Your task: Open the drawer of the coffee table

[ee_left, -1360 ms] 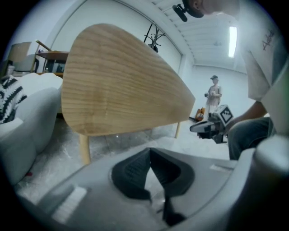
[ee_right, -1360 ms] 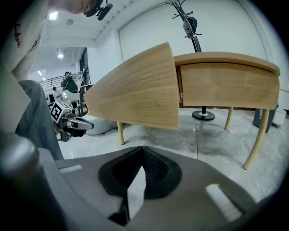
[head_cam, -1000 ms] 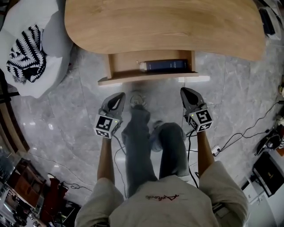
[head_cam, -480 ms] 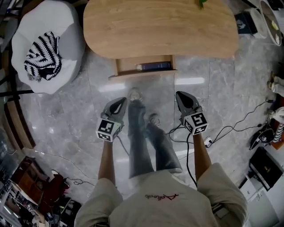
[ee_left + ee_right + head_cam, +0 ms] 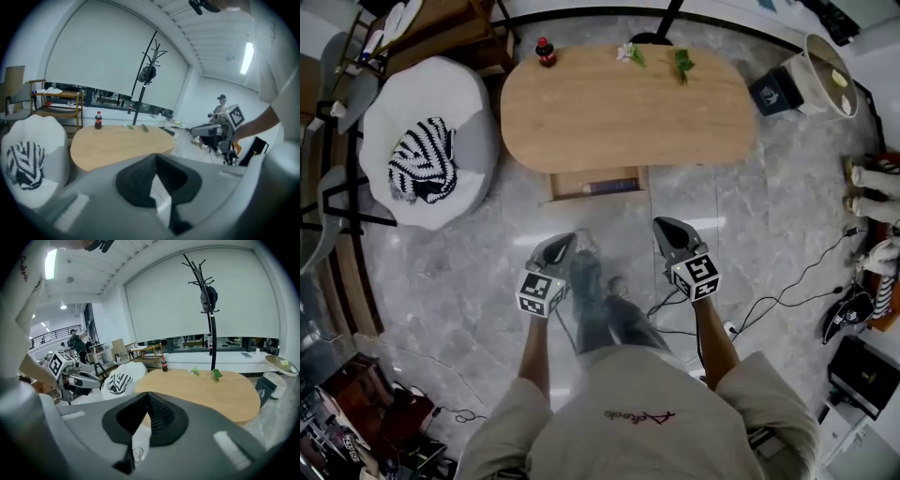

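The left tool (image 5: 562, 246) is closed tight with nothing between its jaws, and the right tool (image 5: 666, 230) is the same, empty and fully closed. Both hang over the floor, well apart from the coffee table (image 5: 628, 108). The drawer (image 5: 592, 193) stands pulled out on the surface's near side, with a dark book (image 5: 609, 186) inside. A cola bottle (image 5: 546, 52) stands on the far left corner.

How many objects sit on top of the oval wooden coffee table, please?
3: a red-capped dark cola bottle at the far left, a white-and-green sprig mid far edge, a green leaf right of it.
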